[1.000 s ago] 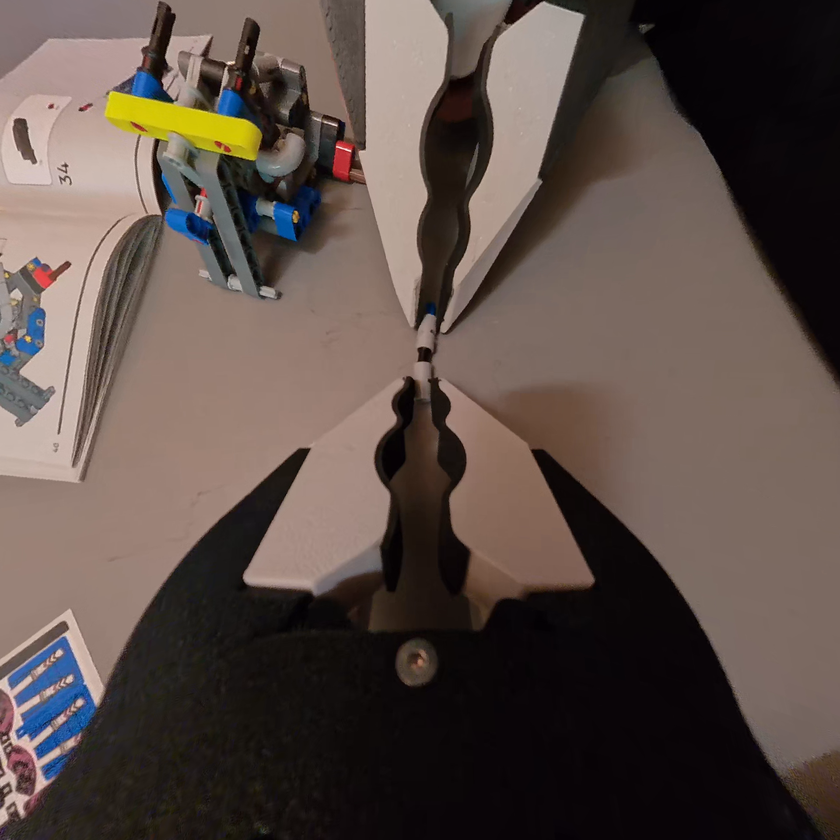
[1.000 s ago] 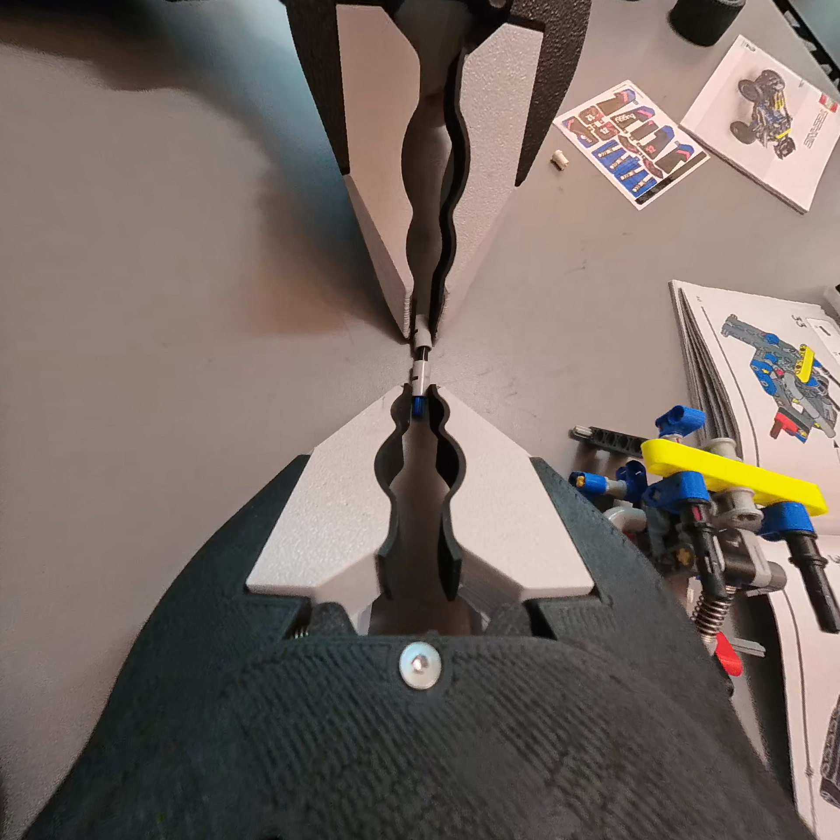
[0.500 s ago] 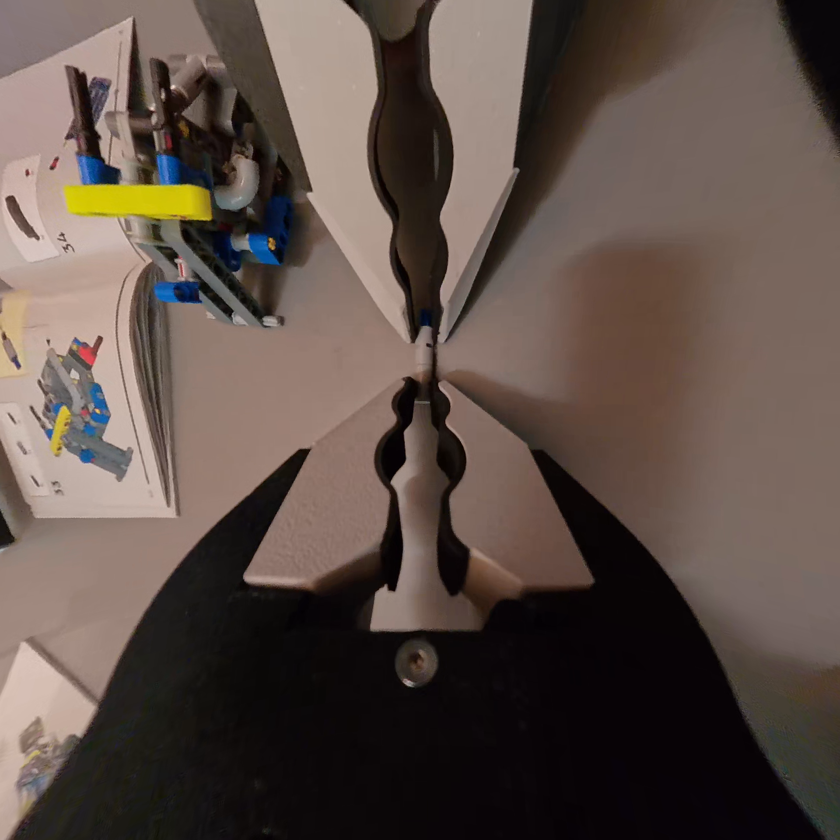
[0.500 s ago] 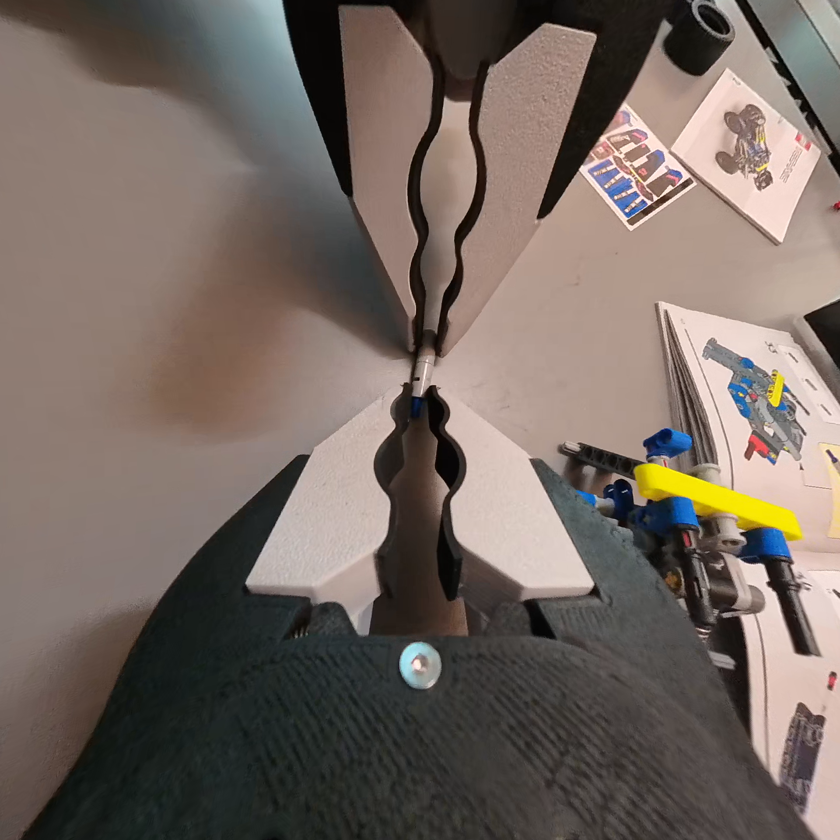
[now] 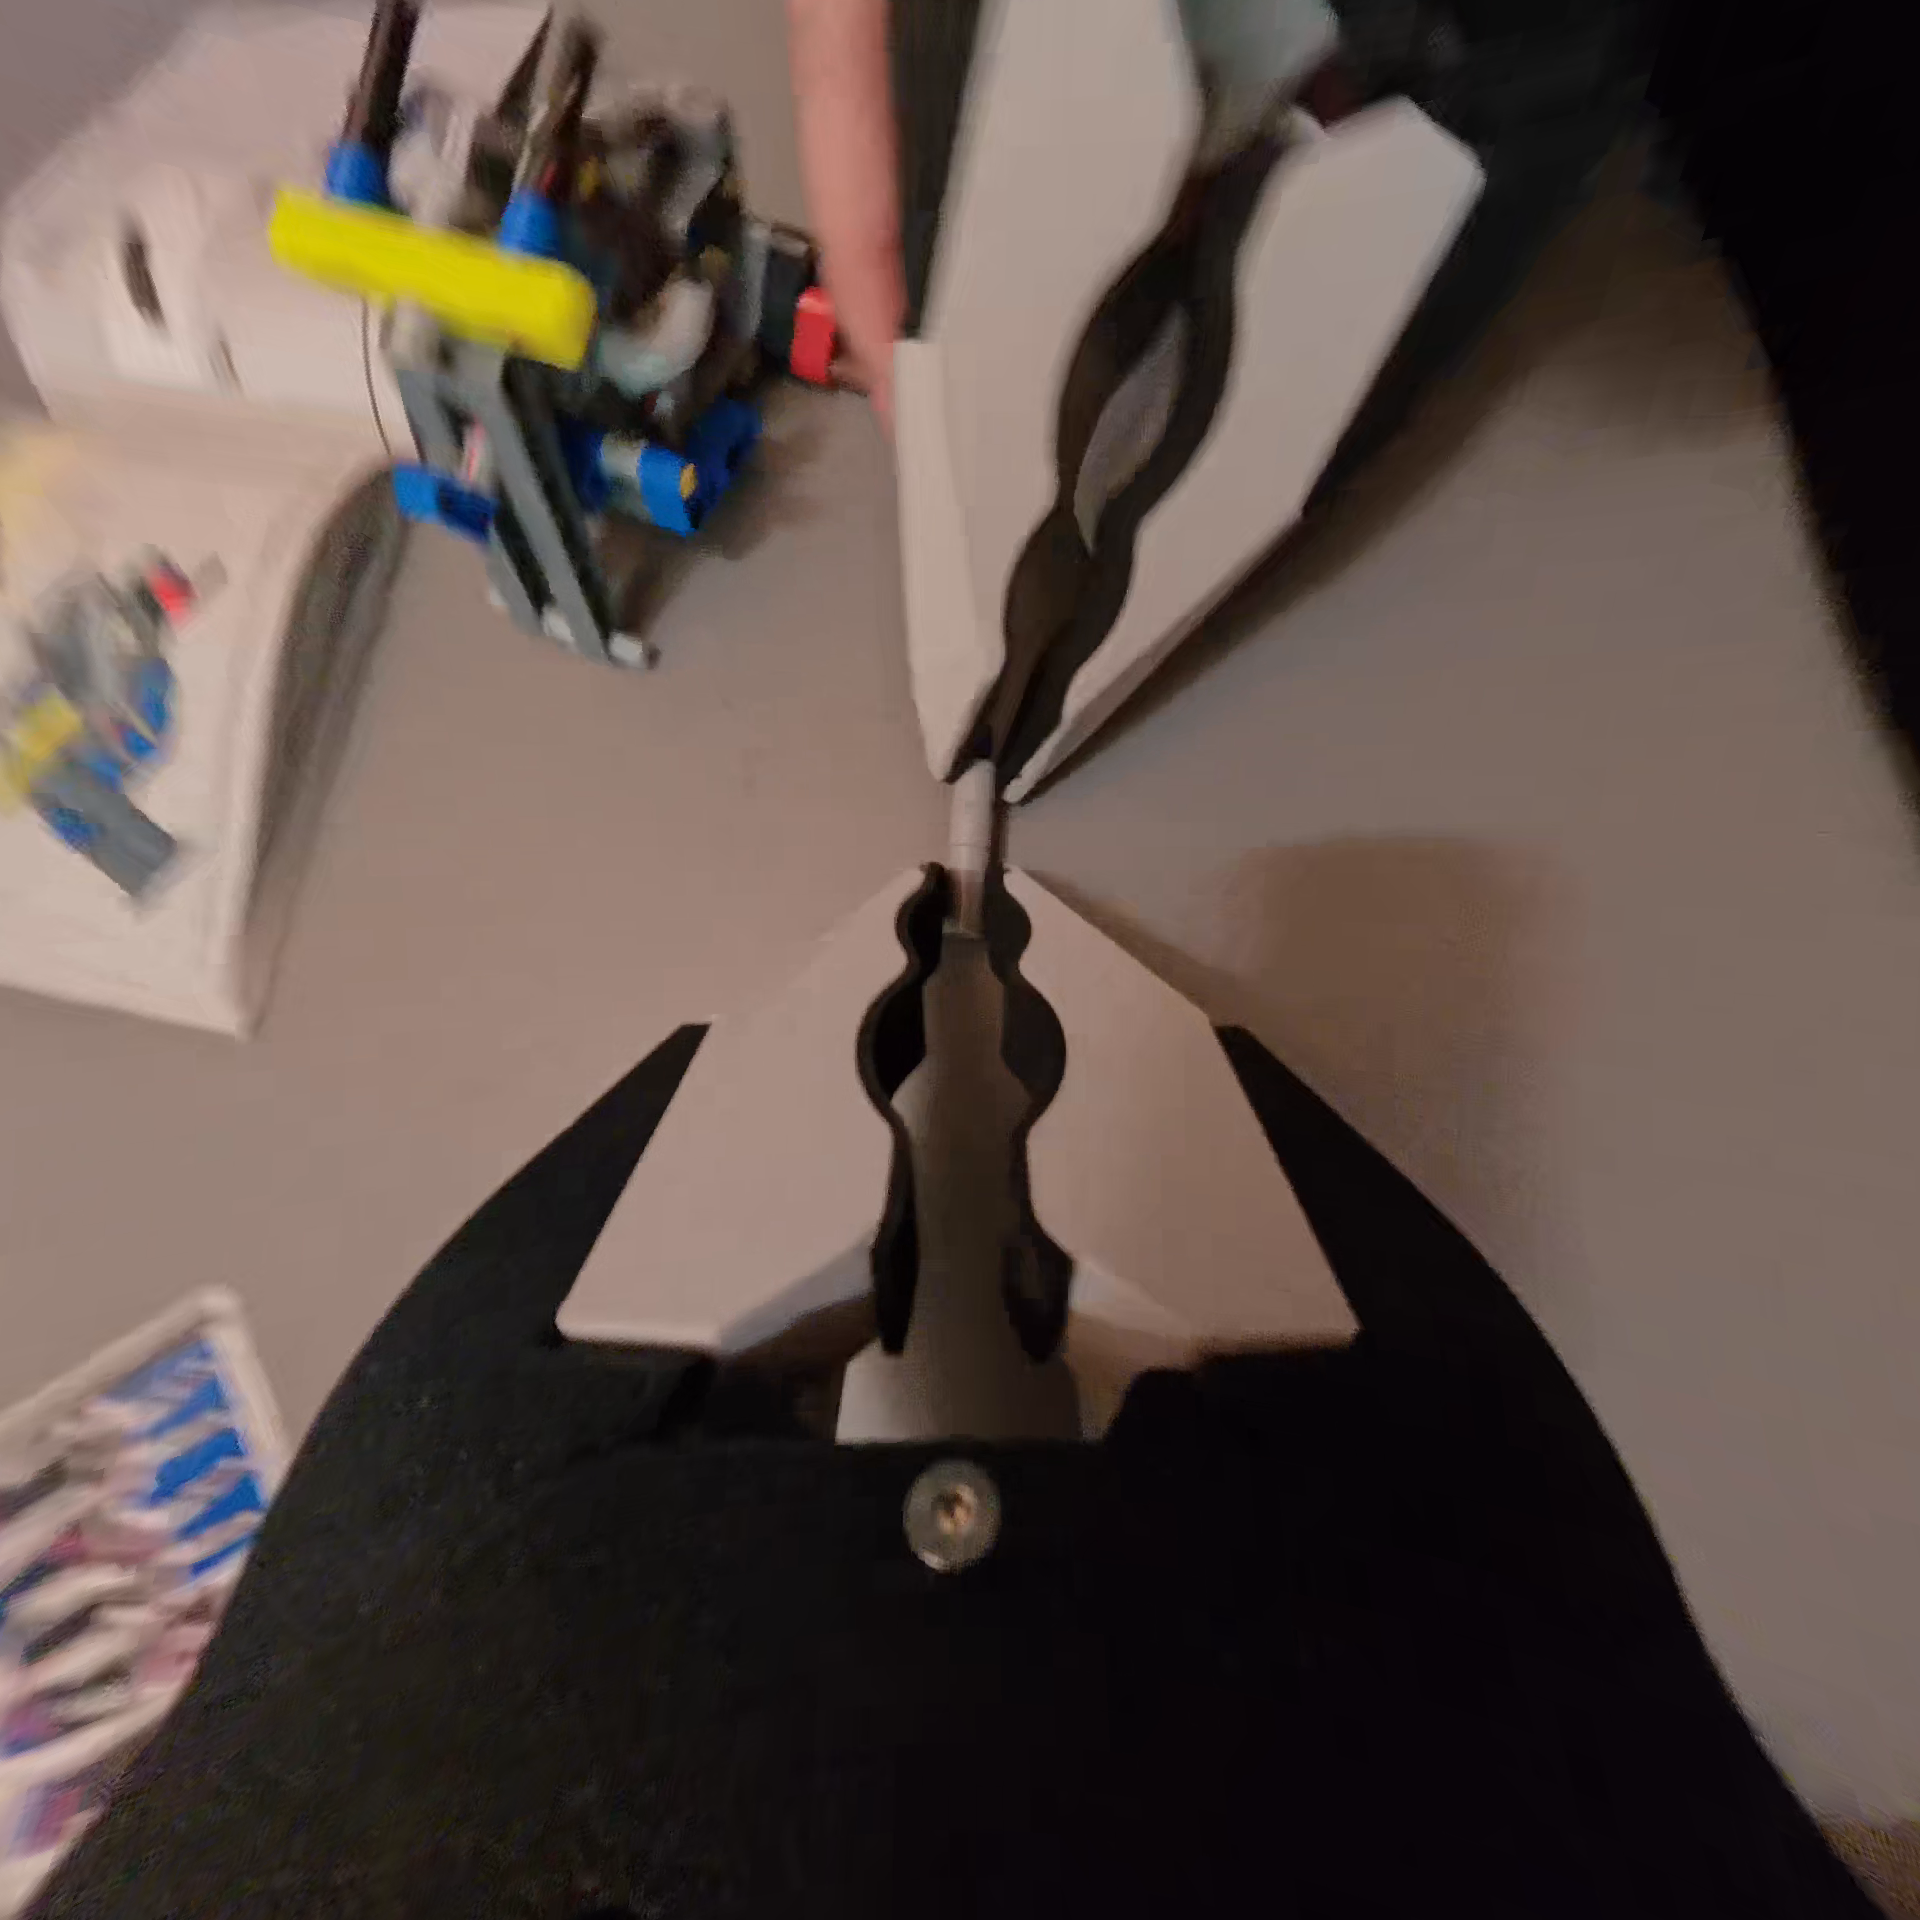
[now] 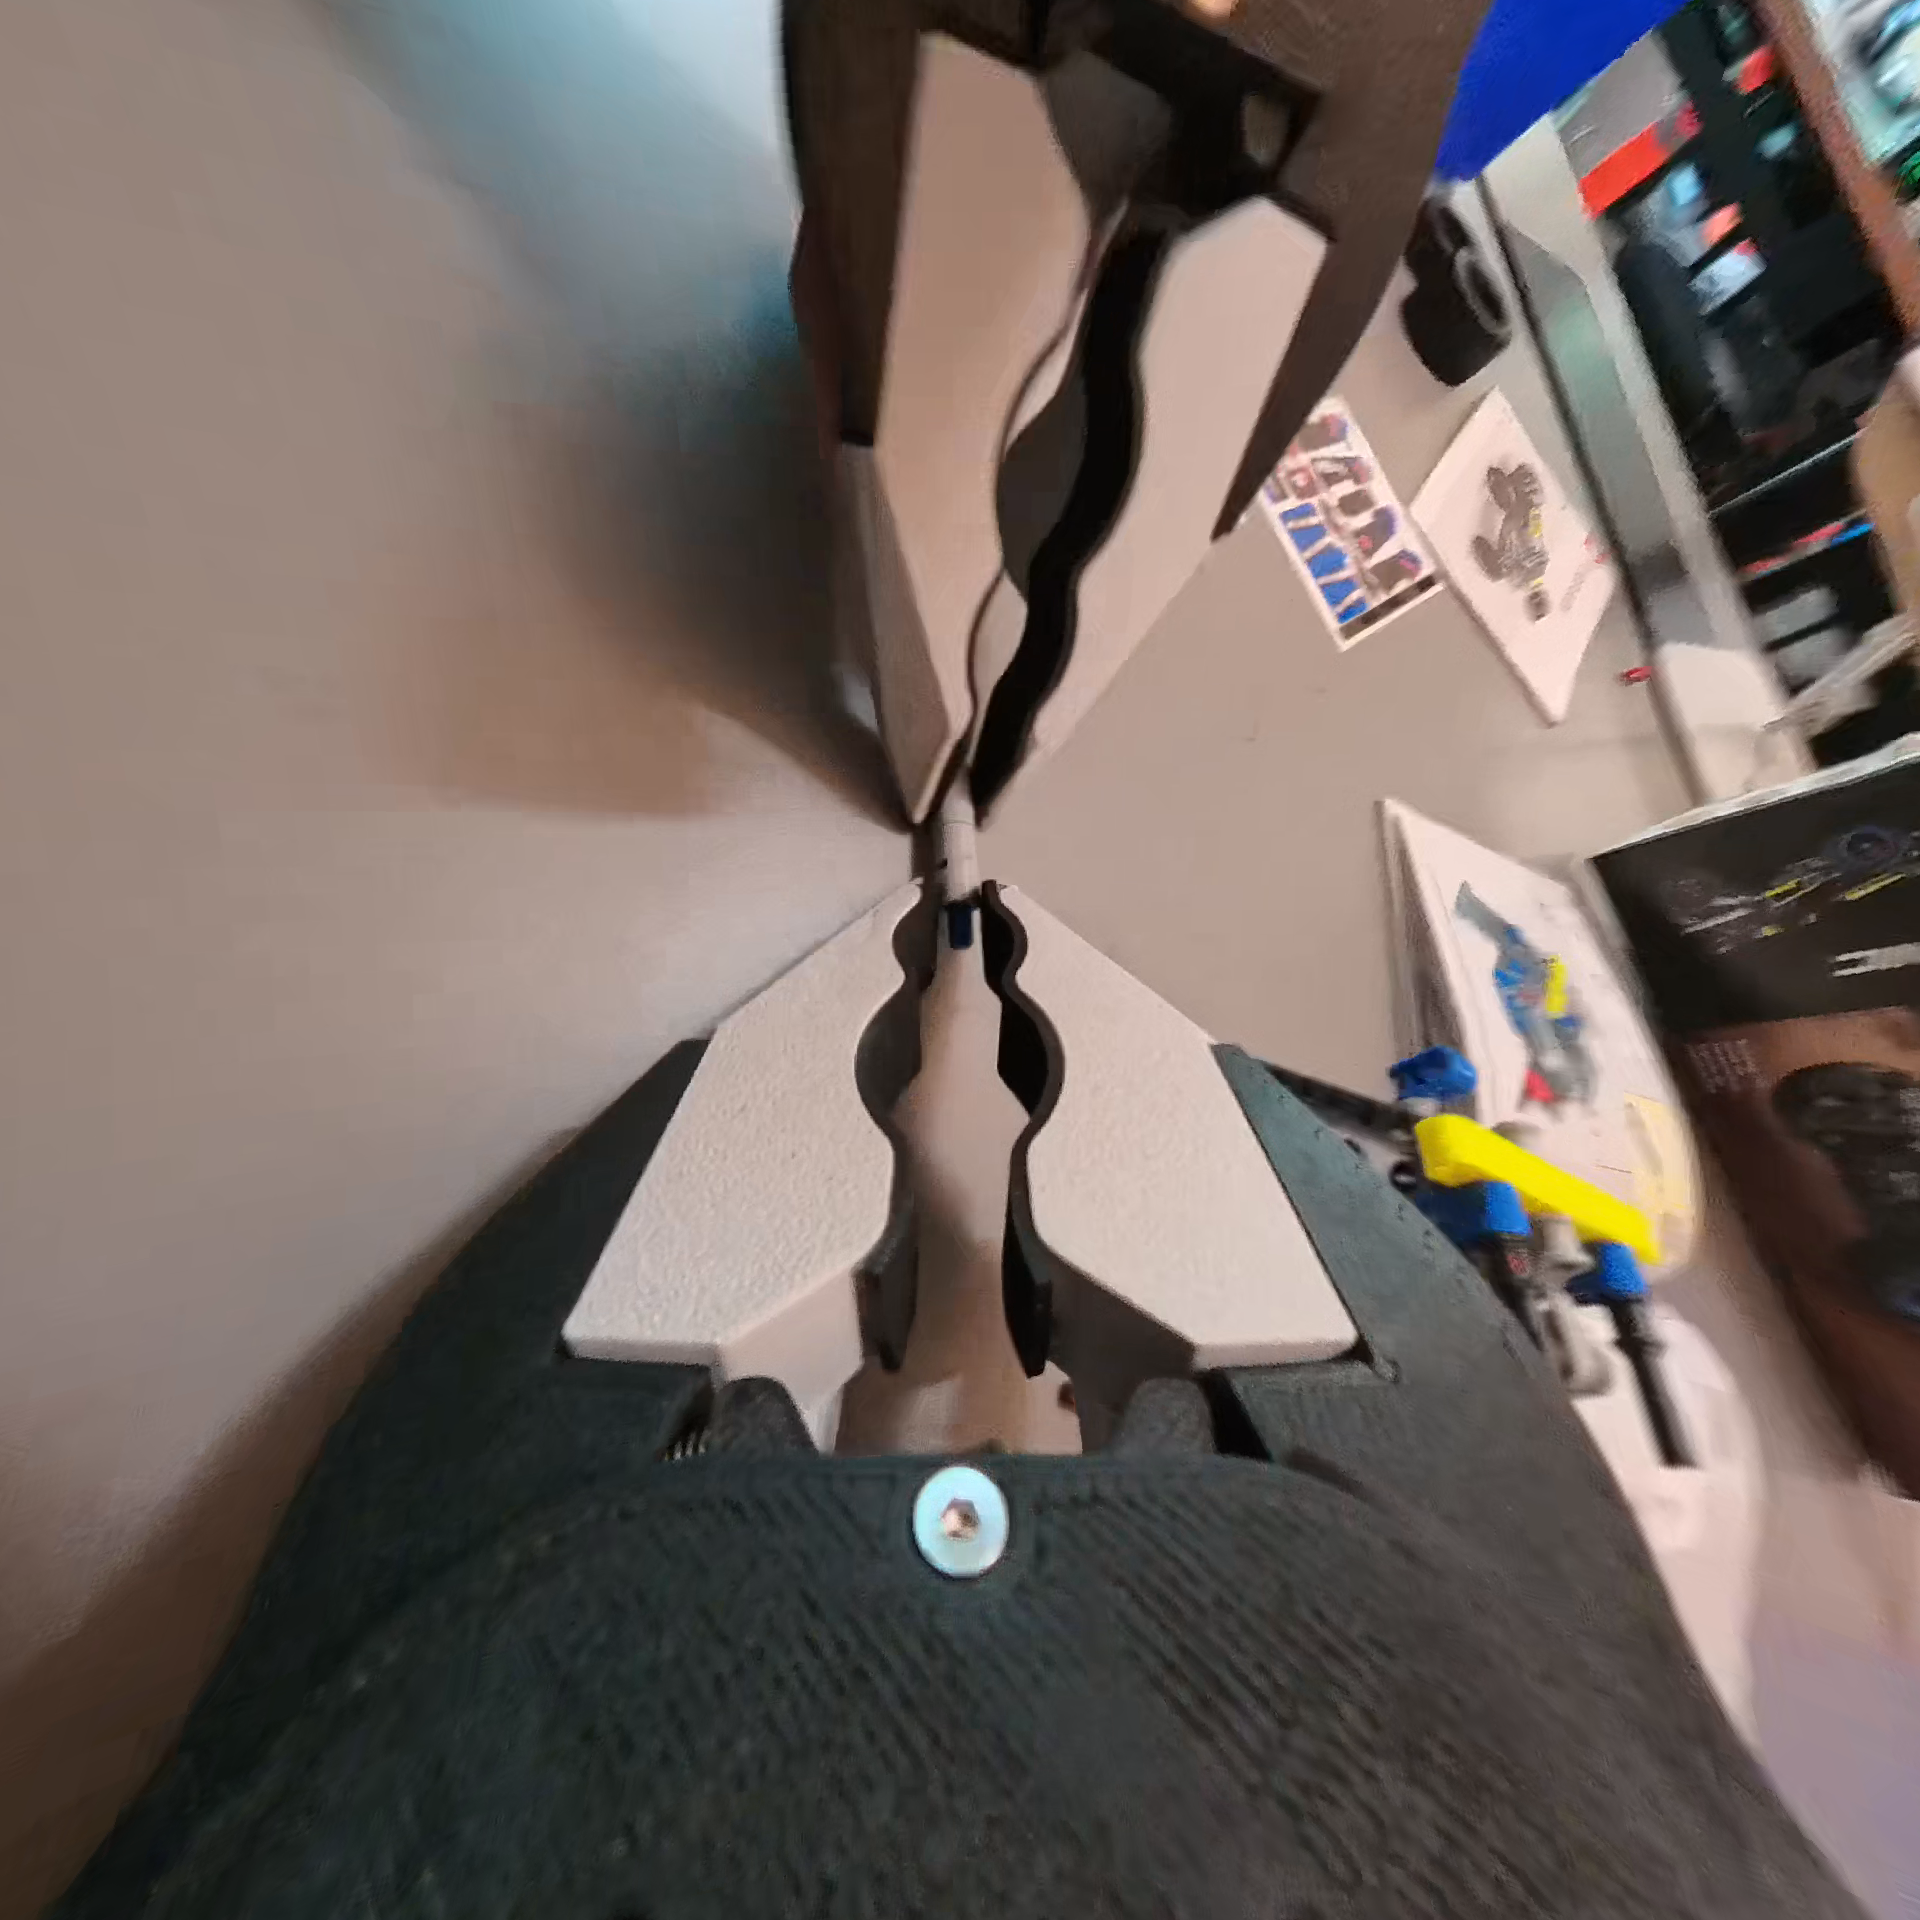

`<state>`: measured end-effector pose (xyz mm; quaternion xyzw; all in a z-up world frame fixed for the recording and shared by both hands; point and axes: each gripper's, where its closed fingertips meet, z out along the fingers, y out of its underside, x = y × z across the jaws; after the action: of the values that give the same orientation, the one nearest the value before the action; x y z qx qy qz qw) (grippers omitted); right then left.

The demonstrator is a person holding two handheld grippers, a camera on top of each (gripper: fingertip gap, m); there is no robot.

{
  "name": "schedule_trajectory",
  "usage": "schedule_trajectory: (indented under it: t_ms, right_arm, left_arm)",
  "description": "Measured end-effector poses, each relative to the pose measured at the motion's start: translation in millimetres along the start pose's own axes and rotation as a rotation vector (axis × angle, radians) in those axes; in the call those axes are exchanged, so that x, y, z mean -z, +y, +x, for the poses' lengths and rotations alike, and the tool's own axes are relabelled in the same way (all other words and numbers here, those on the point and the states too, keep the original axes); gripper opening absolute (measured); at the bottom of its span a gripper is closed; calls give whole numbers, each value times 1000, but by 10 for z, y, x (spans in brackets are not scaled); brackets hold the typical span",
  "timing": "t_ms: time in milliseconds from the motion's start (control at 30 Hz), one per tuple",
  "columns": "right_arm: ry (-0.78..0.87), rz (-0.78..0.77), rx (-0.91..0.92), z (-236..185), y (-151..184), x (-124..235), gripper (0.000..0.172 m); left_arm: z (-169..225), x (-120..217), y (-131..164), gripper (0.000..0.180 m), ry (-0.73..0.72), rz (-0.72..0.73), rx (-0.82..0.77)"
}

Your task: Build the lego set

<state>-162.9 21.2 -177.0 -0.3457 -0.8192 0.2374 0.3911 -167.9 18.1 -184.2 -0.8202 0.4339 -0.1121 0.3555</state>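
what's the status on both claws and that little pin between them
Left claw and right claw tip to tip, each shut on one end of small grey pin assembly. Blue tip inside right claw. Nothing between; brick model off aside.

Left gripper [image 5: 966,894] clamped on near end of small light-grey rod [image 5: 974,831]; right gripper [image 5: 982,779] opposite, pinching far end. Up-left of rod, blurred brick model [image 5: 540,395] with yellow beam [image 5: 426,275] beside open instruction booklet [image 5: 156,644]. Grey table [image 5: 1403,727] below.

place: hobby workbench | cues: grey table [image 6: 1247,727]; instruction booklet [image 6: 1475,956]; sticker sheet [image 6: 1351,530]; half-built brick model [image 5: 540,343]
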Motion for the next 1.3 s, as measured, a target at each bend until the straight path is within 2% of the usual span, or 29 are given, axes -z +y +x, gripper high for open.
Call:
schedule_trajectory:
  t_ms: [33, 67, 167, 233, 333, 433, 500, 567, 633, 700, 867, 1000, 1100, 1200, 1267, 1300]
  right_arm:
    - [-32, 16, -68, -10, -10, 21, 8]
    - [-34, 37, -139, 26, -26, 50, 18]
    - [-28, 53, -300, 139, -26, 171, 18]
    - [54, -13, -375, 254, 97, 242, 12]
    - [45, -48, -625, 217, 201, 327, 22]
    - [-31, 202, -903, 246, -81, 440, 27]
    - [-33, 342, -1045, 351, -155, 516, 27]
    - [-63, 394, -1114, 357, -175, 541, 30]
    - [-75, 480, -1149, 396, -265, 588, 25]
    - [-65, 541, -1157, 438, -320, 629, 6]
    - [-34, 537, -999, 422, -377, 681, 5]
    - [-73, 495, -818, 340, -411, 754, 5]
    - [-147, 472, -758, 257, -416, 828, 5]
    - [-242, 273, -736, 73, -145, 836, 6]
    - [-348, 124, -778, -96, 104, 856, 6]
    - [-384, 99, -809, -132, 170, 863, 6]
  left_arm:
    - [-20, 4, -6, 4, -50, -7, -121]
    - [-48, 6, -14, 5, -108, -22, -220]
    - [-59, 21, -152, 5, -256, -10, -437]
    - [-153, 46, -149, 5, -352, -76, -416]
    - [-326, 204, -325, 5, -561, -52, -496]
    - [-300, 218, -495, 5, -619, 63, -471]
    - [-275, 262, -634, 5, -670, 159, -455]
    - [-241, 264, -716, 5, -687, 196, -451]
    - [-199, 262, -790, 5, -705, 237, -471]
    - [-170, 264, -826, 5, -708, 264, -459]
    - [-99, 309, -875, 6, -634, 371, -349]
    - [45, 315, -927, 8, -453, 466, -214]
    - [144, 296, -957, 11, -327, 491, -154]
    - [153, 235, -894, 16, -264, 433, -130]
    - [191, 184, -830, 16, -212, 382, -140]
    - [200, 154, -795, 16, -192, 356, -140]
